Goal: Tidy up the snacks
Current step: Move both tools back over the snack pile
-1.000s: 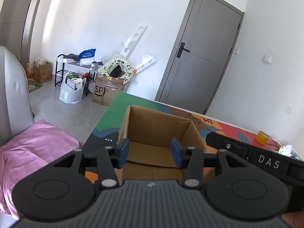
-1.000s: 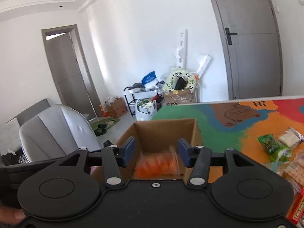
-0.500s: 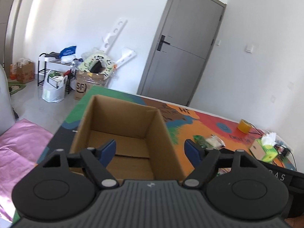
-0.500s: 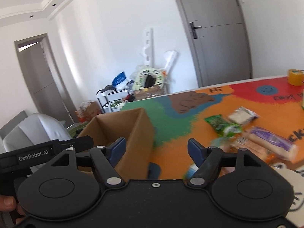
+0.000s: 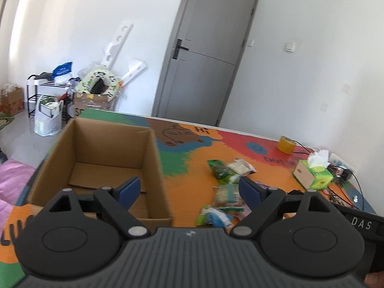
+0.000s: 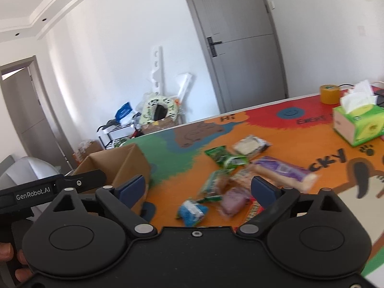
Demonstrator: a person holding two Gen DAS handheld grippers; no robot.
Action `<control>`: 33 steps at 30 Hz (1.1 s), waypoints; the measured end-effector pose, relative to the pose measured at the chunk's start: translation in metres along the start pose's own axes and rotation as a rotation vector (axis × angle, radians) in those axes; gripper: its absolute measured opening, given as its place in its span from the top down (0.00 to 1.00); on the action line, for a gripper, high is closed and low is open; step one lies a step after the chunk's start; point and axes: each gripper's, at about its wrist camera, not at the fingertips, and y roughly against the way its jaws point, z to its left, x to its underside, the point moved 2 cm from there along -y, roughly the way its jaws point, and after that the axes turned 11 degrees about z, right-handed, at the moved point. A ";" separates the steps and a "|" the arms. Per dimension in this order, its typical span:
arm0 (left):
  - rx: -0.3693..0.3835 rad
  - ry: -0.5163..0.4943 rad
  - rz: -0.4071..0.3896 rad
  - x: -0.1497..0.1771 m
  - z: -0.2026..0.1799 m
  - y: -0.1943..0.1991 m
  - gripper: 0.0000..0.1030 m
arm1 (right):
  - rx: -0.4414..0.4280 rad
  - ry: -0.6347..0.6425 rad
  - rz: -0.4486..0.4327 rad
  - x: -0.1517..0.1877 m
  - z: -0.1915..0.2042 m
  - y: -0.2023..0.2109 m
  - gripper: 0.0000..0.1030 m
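Note:
An open cardboard box (image 5: 100, 158) stands on the left of the colourful table mat (image 5: 192, 148); the part of its floor that shows is bare. To its right lies a loose pile of snacks: a green packet (image 6: 225, 157), a white packet (image 6: 250, 144), a long purple packet (image 6: 283, 171), a blue one (image 6: 192, 212) and a pink one (image 6: 234, 200). My left gripper (image 5: 189, 188) hovers over the box's right wall, its jaws opening and nothing between them. Over the near edge of the pile, my right gripper (image 6: 198, 188) is opening too and holds nothing.
A green tissue box (image 6: 360, 124) and a yellow tape roll (image 6: 330, 93) sit at the table's far right, with cables behind them. Beyond the table are a grey door (image 5: 204, 67), a cluttered shelf and boxes on the floor, and a grey chair (image 6: 21, 170) at the left.
Both views have swung right, from the box toward the snack pile. Both pairs of jaws have widened. The orange snack seen between my right fingers over the box is gone from them.

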 end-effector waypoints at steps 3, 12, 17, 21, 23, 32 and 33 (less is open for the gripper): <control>0.022 -0.017 0.005 0.001 -0.013 -0.004 0.15 | 0.023 -0.014 -0.003 0.002 -0.012 0.005 0.06; 0.053 -0.061 0.033 0.005 -0.045 -0.022 0.15 | 0.042 -0.082 -0.009 0.009 -0.049 0.017 0.04; 0.068 -0.081 0.057 0.010 -0.056 -0.034 0.15 | 0.053 -0.111 -0.004 0.013 -0.066 0.015 0.04; 0.072 -0.092 0.071 0.014 -0.063 -0.044 0.15 | 0.058 -0.137 0.014 0.018 -0.077 0.009 0.05; 0.085 -0.099 0.082 0.016 -0.066 -0.050 0.15 | 0.055 -0.148 0.028 0.022 -0.081 0.004 0.07; 0.085 -0.093 0.111 0.027 -0.067 -0.077 0.21 | 0.045 -0.179 0.095 0.033 -0.095 -0.023 0.32; 0.082 -0.093 0.117 0.027 -0.066 -0.080 0.22 | 0.045 -0.183 0.102 0.034 -0.096 -0.027 0.37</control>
